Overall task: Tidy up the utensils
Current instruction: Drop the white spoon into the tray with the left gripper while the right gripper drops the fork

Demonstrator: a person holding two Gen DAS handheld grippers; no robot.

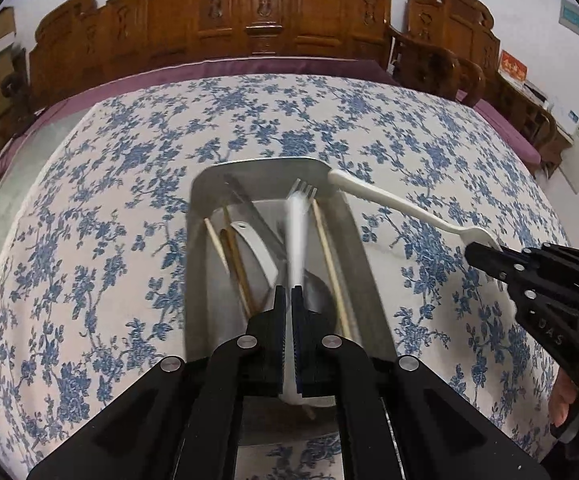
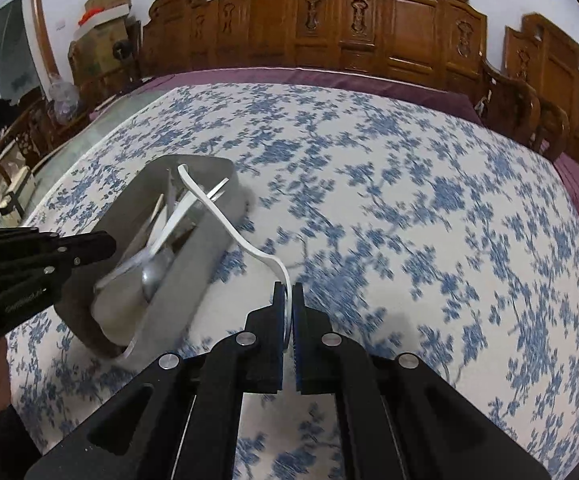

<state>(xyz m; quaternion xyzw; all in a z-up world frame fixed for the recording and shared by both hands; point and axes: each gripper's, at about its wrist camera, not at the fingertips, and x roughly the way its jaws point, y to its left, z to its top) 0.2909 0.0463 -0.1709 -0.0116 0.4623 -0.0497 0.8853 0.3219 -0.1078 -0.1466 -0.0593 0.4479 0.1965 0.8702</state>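
Brushed metal tray [image 1: 205,216], dull silver, matt on the walls with a soft sheen along the rim. Inside: pale bare-wood chopsticks [image 1: 331,264], unvarnished and dry-looking; a darker, bamboo-like stick [image 1: 237,268]; a glossy metal spoon [image 2: 155,270] catching light. White plastic fork [image 1: 393,204], smooth and faintly shiny, pinched in matt black plastic fingers of the right gripper [image 2: 288,292], bright steel pins at the joints, ribbed blue pads on the inner faces. Same matt black plastic and blue ribbing on the left gripper [image 1: 288,296], clamped on another white plastic piece, blurred. Printed cloth tablecloth [image 1: 109,208], matt. Carved wooden bench [image 1: 249,12] behind, polished to a warm gloss.
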